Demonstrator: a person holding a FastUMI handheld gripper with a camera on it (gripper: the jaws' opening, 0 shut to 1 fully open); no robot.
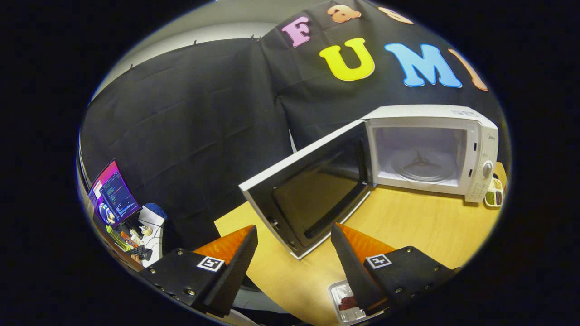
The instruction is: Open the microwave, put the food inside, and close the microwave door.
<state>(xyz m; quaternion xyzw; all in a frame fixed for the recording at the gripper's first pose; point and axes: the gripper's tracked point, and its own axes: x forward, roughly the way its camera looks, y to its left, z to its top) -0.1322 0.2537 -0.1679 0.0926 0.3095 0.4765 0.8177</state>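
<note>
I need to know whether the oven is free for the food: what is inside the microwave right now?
Inside the microwave, only a glass turntable on the cavity floor; no food. The open door covers none of it. The gripper is open, holding nothing.

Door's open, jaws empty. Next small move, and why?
Probably drop the gripper onto the food tray lying on the table under its right finger. The microwave door is swung wide, the cavity is empty, and the jaws are open, holding nothing.

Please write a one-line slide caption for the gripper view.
Open tongs hover before the white microwave's swung-open door; a clear plastic food tray waits on the wooden table.
</note>
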